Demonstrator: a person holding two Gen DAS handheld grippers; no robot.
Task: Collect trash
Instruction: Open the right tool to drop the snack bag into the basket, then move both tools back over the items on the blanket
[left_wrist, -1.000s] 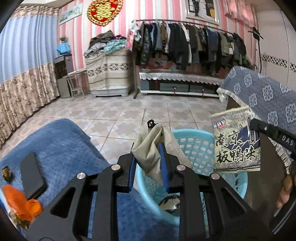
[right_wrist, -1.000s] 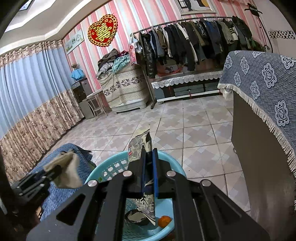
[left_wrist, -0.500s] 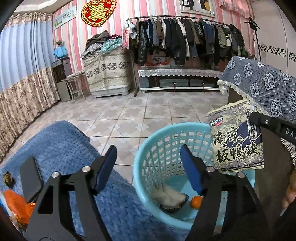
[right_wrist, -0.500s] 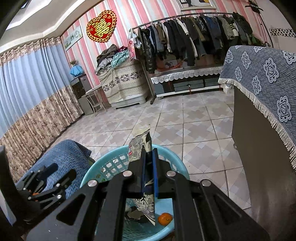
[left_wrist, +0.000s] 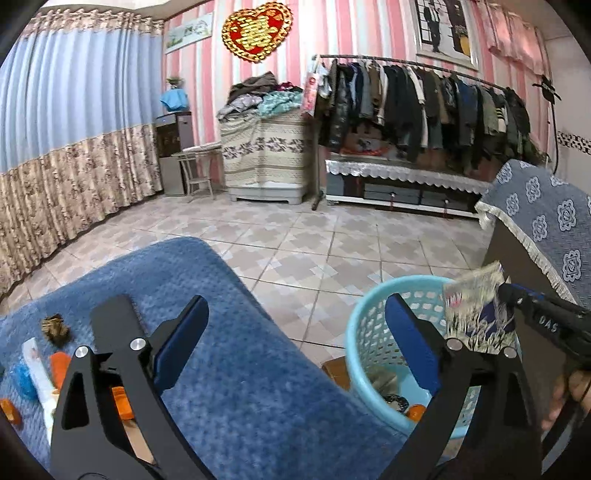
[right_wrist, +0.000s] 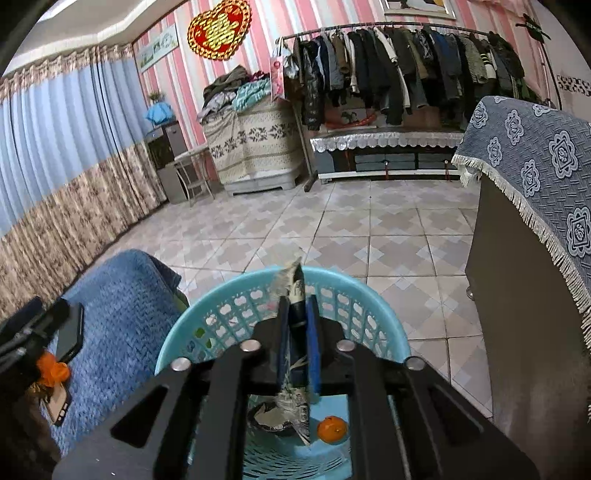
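Observation:
My left gripper (left_wrist: 297, 332) stands wide open and empty over the edge of a blue blanket (left_wrist: 229, 387), its jaws still opening. To its right is a light blue basket (left_wrist: 364, 332). My right gripper (right_wrist: 298, 317) hangs over the basket (right_wrist: 221, 299); its jaws are opening, with a printed snack wrapper (right_wrist: 297, 291) upright between the pads, which stand slightly off it. From the left wrist view the wrapper (left_wrist: 476, 314) looks blurred beside the right gripper (left_wrist: 546, 321). In the basket lie an orange (right_wrist: 332, 428) and a dark bowl-like piece with crumpled beige paper (right_wrist: 269, 417).
On the blanket at left lie a brown crumpled ball (left_wrist: 55, 326), a white tube (left_wrist: 37, 376), orange scraps (left_wrist: 59, 365) and a black phone (left_wrist: 114, 325). A cabinet under a patterned grey cloth (right_wrist: 535, 155) stands right of the basket. Tiled floor runs to a clothes rack (left_wrist: 424, 96).
My left gripper let the crumpled beige paper fall into the basket, opened wide and swung left over the blanket. My right gripper sank over the basket and its jaws parted a little around the wrapper.

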